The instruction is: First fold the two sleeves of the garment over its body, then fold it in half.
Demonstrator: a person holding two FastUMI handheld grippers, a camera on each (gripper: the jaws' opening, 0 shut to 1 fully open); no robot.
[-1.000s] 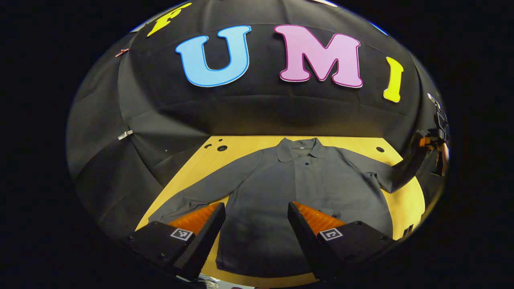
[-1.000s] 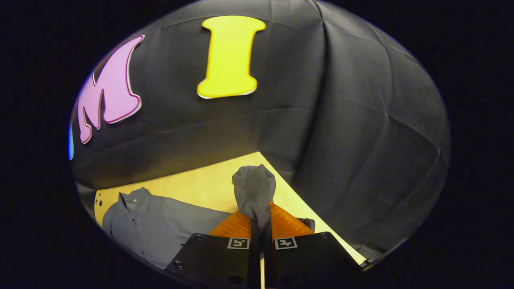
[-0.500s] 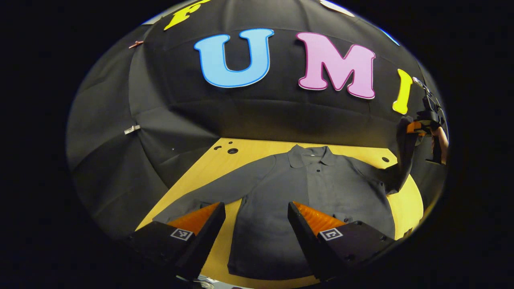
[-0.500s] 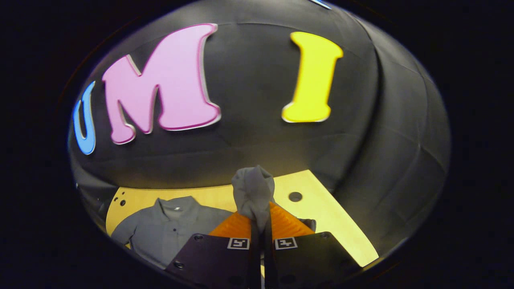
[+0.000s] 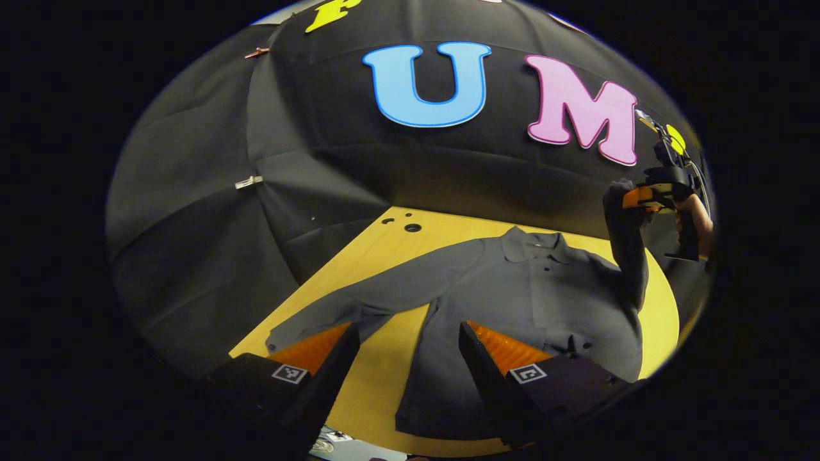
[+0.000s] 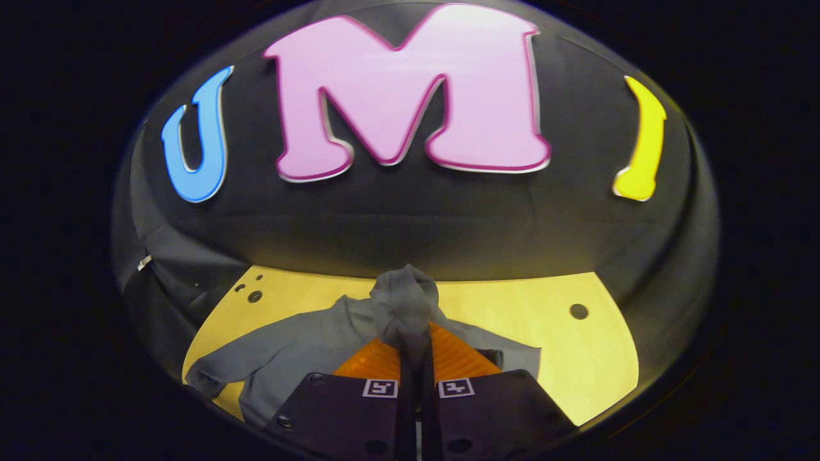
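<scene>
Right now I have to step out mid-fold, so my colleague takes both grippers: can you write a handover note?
Right gripper: shut on the cuff of the right sleeve, held raised above the table.
Left gripper: open, holding nothing, hovering over the shirt's hem.
Shirt: grey, face up, collar towards the wall; left sleeve lies flat, stretched out.
Done: no fold finished.
Left: lay the right sleeve over the body, fold the left sleeve, then fold in half.
</scene>
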